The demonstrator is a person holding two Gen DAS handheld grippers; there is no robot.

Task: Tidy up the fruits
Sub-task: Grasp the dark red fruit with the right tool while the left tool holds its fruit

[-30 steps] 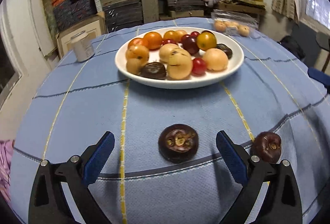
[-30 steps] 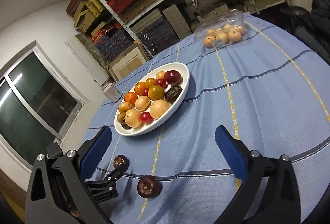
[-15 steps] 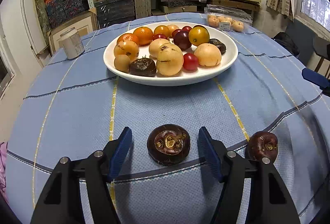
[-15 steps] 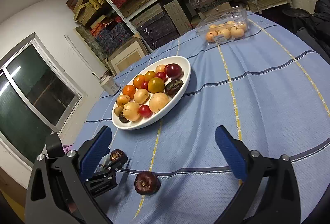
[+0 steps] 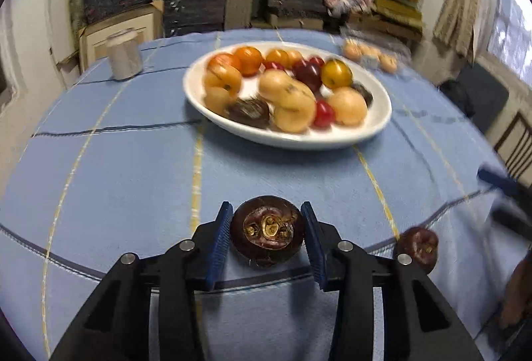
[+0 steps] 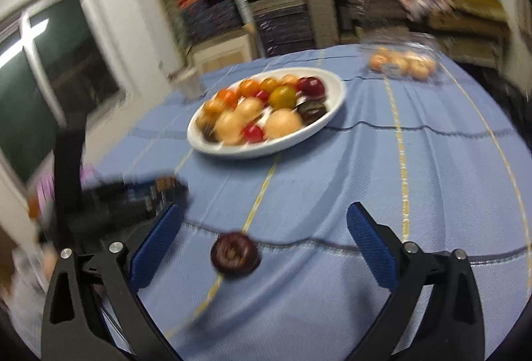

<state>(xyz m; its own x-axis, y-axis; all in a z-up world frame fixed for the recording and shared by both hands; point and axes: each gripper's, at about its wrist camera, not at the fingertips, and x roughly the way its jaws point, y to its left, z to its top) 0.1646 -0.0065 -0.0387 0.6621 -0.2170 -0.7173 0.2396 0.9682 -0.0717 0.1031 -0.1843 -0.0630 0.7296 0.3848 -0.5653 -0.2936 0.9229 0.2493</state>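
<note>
My left gripper (image 5: 267, 229) is shut on a dark mangosteen (image 5: 267, 231), both blue pads touching its sides, just above the blue tablecloth. A second mangosteen (image 5: 417, 248) lies on the cloth to its right; it also shows in the right wrist view (image 6: 235, 254), between and a little ahead of the open fingers of my right gripper (image 6: 264, 248). A white plate (image 5: 379, 125) with several orange, yellow, red and dark fruits stands beyond, also in the right wrist view (image 6: 332, 101). The left gripper shows blurred at the left of the right wrist view (image 6: 139, 191).
A small grey can (image 5: 123, 53) stands at the table's back left. A clear plastic box of pale fruits (image 6: 402, 61) lies at the back right. Shelves of stacked goods rise behind the table. A dark chair (image 5: 478, 95) stands on the right.
My left gripper has closed from wide open onto the mangosteen. My right gripper has swung left and down toward the second mangosteen, which now lies between its open fingers.
</note>
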